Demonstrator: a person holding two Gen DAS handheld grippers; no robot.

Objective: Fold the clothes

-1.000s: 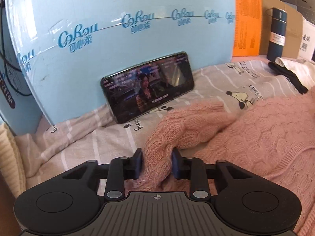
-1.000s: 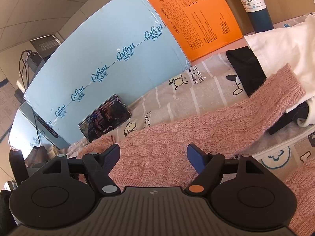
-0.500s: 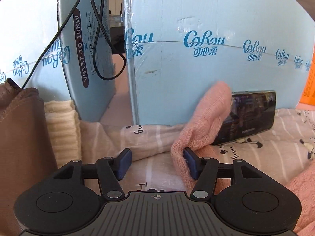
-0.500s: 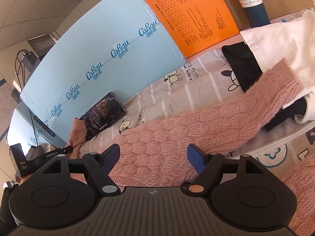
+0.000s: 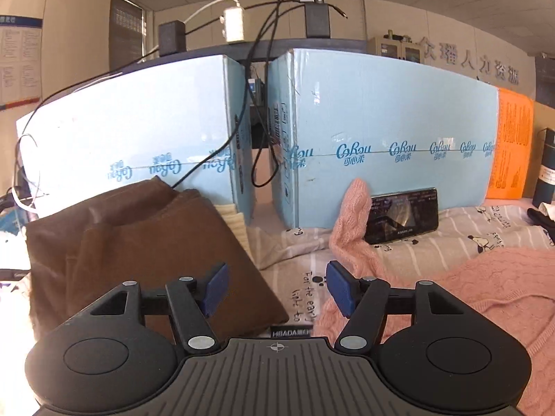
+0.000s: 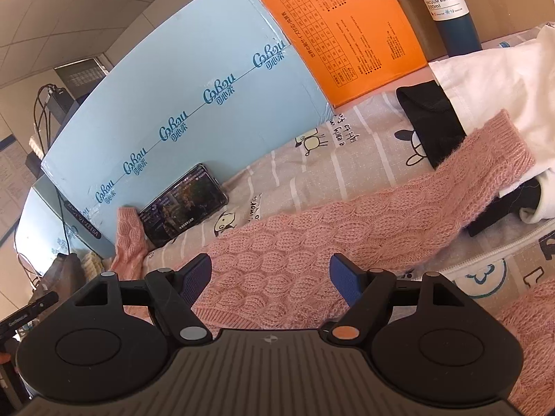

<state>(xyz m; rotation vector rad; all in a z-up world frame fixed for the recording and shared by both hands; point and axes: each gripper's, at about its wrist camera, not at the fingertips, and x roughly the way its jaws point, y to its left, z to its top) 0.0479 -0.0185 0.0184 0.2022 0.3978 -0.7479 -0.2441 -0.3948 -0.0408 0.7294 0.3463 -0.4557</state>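
Note:
A pink cable-knit sweater (image 5: pixel 485 284) lies spread on the cartoon-print bedsheet (image 5: pixel 468 235). One sleeve (image 5: pixel 350 222) stretches left, its cuff propped against the blue box beside a phone. My left gripper (image 5: pixel 275 286) is open and empty, hovering left of that sleeve. In the right wrist view the other sleeve (image 6: pixel 433 197) runs right, its cuff over black and white clothes. My right gripper (image 6: pixel 270 277) is open and empty just above the sweater body (image 6: pixel 277 270).
A lit phone (image 5: pixel 402 215) leans on light-blue boxes (image 5: pixel 381 131) at the back. A folded brown garment (image 5: pixel 138 242) lies at the left. An orange box (image 6: pixel 347 27), a dark blue bottle (image 6: pixel 447 10), black cloth (image 6: pixel 430 118) and white cloth (image 6: pixel 503 76) are at the right.
My left gripper opened and let go of the pink sleeve, then drew back and swung left. The sleeve now lies stretched toward the phone. My right gripper stayed open.

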